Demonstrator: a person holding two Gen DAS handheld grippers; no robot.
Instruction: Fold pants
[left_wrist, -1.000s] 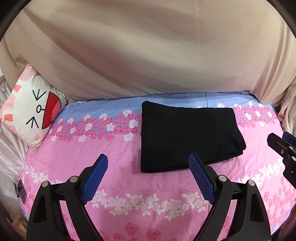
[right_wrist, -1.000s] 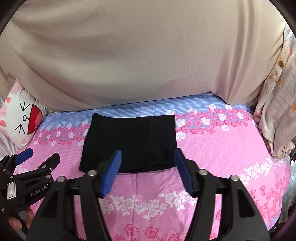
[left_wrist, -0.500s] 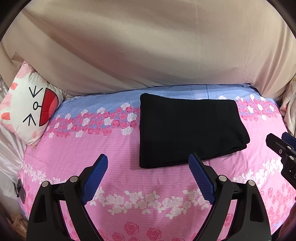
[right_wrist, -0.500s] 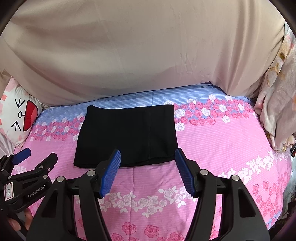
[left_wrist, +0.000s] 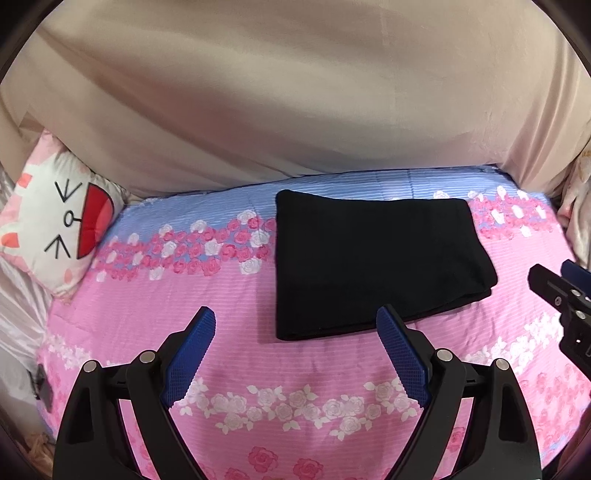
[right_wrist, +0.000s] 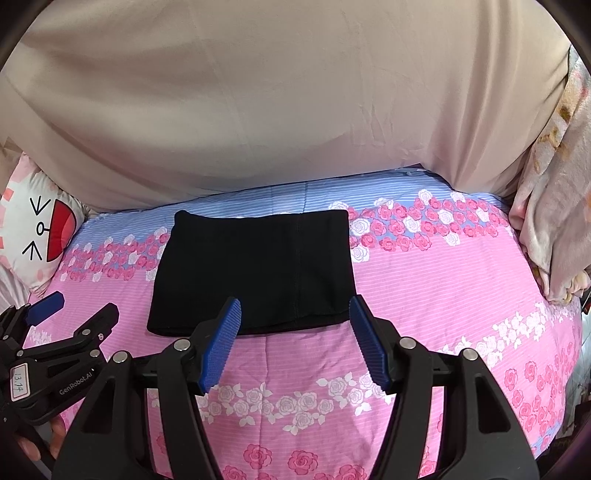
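1. Compared with the earlier frames, the pants (left_wrist: 373, 262) sit slightly lower and larger in the left wrist view and slightly further from the claw tips in the right wrist view; both views have shifted only a little. The pants themselves show no change of shape or place on the bed (left_wrist: 207, 295).
2. Pants location: folded into a compact black rectangle, lying flat on the floral bed sheet, near the beige curtain (left_wrist: 295, 92) at the far edge of the bed. The cat-face pillow (left_wrist: 55, 229) lies well to the left of the pants.
3. Left claw (left_wrist: 295, 325): spread wide, empty, hovering short of the near edge of the pants and not touching them.
4. Right claw (right_wrist: 295, 314): spread partway, empty, hovering over the near edge of the pants with no contact visible.
5. Judged status: the fold appears complete or nearly so.
6. Risks from here:
   - Lowering either claw onto the near edge could drag the top layer and open the fold.
   - Pinching only one layer would separate the stack when lifted.
   - The soft bed may give under pressure and skew the rectangle.
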